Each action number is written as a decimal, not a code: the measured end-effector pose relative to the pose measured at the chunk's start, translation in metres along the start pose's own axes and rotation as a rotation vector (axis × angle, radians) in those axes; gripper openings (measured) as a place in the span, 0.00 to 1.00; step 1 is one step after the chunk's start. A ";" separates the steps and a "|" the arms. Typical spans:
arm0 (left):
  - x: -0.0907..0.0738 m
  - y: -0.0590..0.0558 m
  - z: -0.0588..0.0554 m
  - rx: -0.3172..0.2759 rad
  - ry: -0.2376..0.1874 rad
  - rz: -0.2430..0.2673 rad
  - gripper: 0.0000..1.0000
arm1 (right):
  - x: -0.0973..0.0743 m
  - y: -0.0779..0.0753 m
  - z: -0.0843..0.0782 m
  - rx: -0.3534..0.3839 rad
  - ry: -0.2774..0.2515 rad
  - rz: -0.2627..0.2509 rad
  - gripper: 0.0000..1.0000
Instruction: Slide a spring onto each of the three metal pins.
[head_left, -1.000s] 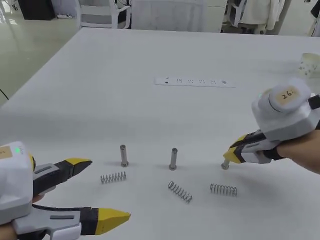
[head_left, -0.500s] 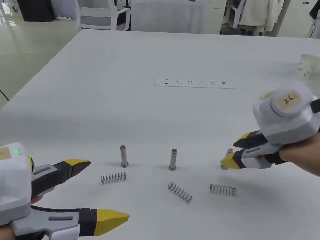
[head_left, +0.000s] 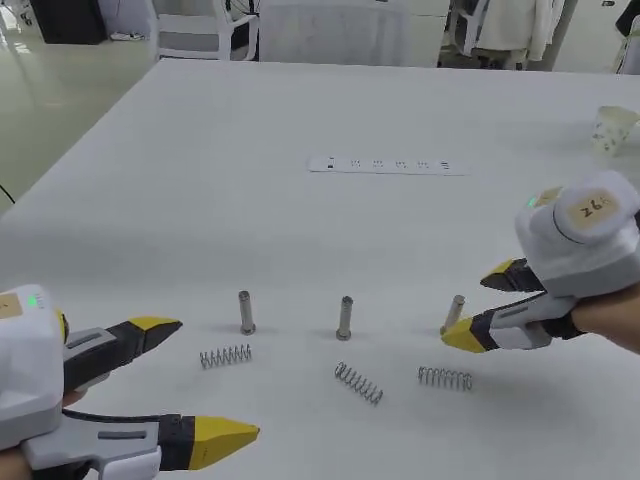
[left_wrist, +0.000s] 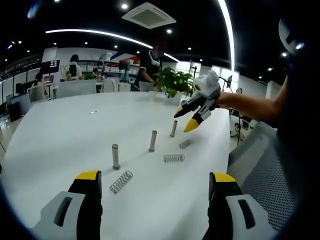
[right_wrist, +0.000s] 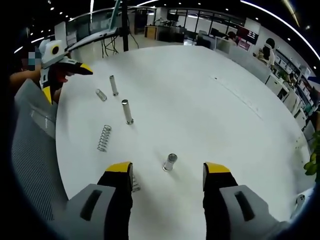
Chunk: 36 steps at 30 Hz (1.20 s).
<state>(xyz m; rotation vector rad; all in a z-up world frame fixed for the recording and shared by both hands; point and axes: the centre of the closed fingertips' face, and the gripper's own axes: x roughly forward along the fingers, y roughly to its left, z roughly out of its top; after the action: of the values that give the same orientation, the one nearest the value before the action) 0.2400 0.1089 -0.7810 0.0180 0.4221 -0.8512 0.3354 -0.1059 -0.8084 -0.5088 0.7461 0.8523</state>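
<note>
Three metal pins stand in a row on the white table: left pin, middle pin, right pin. In front of each lies a loose spring: left, middle, right. My right gripper is open just right of the right pin, nothing between its fingers. In the right gripper view that pin stands a little ahead of the open jaws. My left gripper is open and holds nothing at the front left, near the left spring and left pin.
A white power strip lies flat further back at mid table. A paper cup stands at the far right edge. Chairs stand beyond the far table edge. Bare table surface stretches between the pins and the strip.
My right gripper was shut at the right pin; it has opened and drawn back to the right, leaving the pin standing free. The left gripper has stayed put.
</note>
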 end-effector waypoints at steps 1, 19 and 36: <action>0.000 0.000 0.000 -0.001 0.000 0.000 0.85 | 0.000 0.000 -0.001 0.001 0.001 0.001 0.56; 0.001 0.000 -0.001 -0.002 0.003 0.000 0.85 | -0.007 0.006 -0.011 0.003 0.005 0.020 0.60; 0.002 0.000 0.000 -0.001 0.006 0.001 0.85 | -0.013 0.015 -0.022 -0.004 0.019 0.034 0.60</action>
<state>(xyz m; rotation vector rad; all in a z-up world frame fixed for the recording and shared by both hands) 0.2412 0.1074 -0.7821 0.0203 0.4280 -0.8502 0.3094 -0.1182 -0.8139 -0.5092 0.7731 0.8819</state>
